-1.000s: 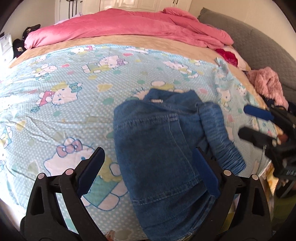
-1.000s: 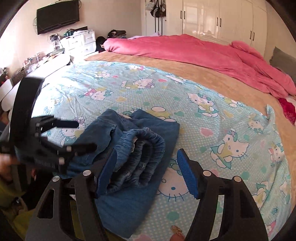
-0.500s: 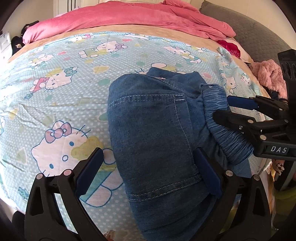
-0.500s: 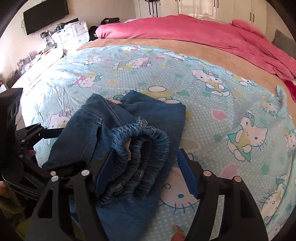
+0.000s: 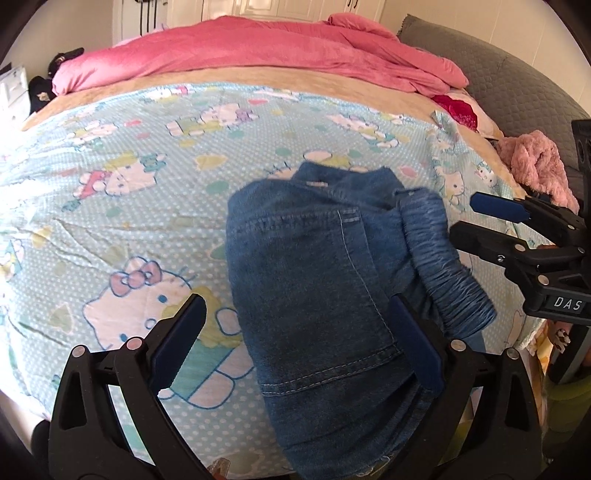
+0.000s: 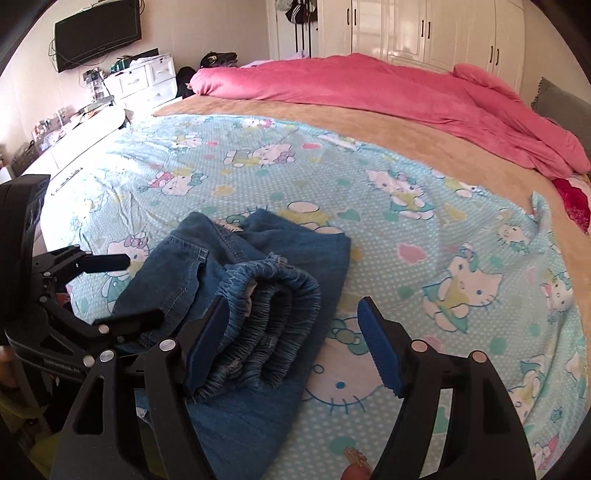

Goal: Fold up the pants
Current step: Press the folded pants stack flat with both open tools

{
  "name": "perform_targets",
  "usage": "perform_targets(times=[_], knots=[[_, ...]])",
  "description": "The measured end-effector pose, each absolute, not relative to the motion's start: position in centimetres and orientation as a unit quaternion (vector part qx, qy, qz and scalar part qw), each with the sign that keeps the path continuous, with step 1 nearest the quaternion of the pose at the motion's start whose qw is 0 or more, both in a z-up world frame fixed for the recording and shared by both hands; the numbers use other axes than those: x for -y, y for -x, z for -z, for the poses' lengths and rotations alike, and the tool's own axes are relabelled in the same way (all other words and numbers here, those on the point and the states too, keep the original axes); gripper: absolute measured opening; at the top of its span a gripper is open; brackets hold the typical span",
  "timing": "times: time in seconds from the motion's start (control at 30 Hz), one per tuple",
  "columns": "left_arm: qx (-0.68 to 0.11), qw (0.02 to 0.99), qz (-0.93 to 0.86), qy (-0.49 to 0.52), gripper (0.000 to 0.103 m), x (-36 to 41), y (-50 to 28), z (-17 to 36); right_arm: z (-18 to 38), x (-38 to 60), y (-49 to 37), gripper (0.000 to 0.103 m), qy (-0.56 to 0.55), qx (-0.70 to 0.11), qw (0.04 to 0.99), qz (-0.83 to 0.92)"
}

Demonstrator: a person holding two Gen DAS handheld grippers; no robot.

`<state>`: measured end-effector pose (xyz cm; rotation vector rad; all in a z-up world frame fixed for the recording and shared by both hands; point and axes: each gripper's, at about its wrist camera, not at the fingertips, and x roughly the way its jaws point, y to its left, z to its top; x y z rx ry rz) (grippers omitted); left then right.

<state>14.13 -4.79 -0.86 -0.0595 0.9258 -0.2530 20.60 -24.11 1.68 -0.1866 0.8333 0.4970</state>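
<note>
Folded blue denim pants point(image 5: 314, 277) lie near the front edge of the bed on a Hello Kitty sheet point(image 5: 129, 221), their gathered elastic waistband point(image 5: 443, 266) rolled up along the right side. My left gripper point(image 5: 299, 345) is open over the pants' near end, with its right pad resting over the denim. In the right wrist view the pants point(image 6: 258, 258) lie front left. The waistband point(image 6: 273, 306) sits between the opening jaws of my right gripper point(image 6: 291, 350); the left pad is beside the roll, the right pad clear of it. Each gripper shows in the other's view: right gripper point(image 5: 469, 219), left gripper point(image 6: 138, 290).
A pink duvet point(image 6: 369, 85) is heaped across the far side of the bed. A pink fluffy garment point(image 5: 535, 166) lies at the right edge by a grey headboard point(image 5: 498, 85). A white dresser point(image 6: 144, 81), a wall television point(image 6: 98, 35) and white wardrobes point(image 6: 424, 29) stand beyond.
Both grippers came in closer to the pants, then eased back a little. The right gripper's jaws stand slightly wider around the waistband. The pants stay folded in place.
</note>
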Motion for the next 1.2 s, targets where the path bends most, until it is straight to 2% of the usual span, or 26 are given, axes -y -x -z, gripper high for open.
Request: perform_targets(times=[0.7,0.73,0.8,1.2], knots=[[-0.439,0.894,0.082,0.03,0.093,3.4,-14.2,0.5,-1.4,26.1,-20.5,0.071,0.078,-0.406,0.885,-0.213],[-0.439,0.894,0.081,0.03,0.093,3.4,-14.1,0.5,-1.4,26.1,-20.4,0.072,0.078,-0.406,0.885,-0.213],[-0.438,0.895,0.08,0.028,0.093,3.5,-14.0,0.4,-1.5,26.3,-20.2,0.081,0.074,-0.404,0.887,-0.211],[-0.436,0.896,0.079,0.022,0.093,3.7,-13.5,0.3,-1.6,27.3,-19.8,0.081,0.053,-0.406,0.887,-0.214]])
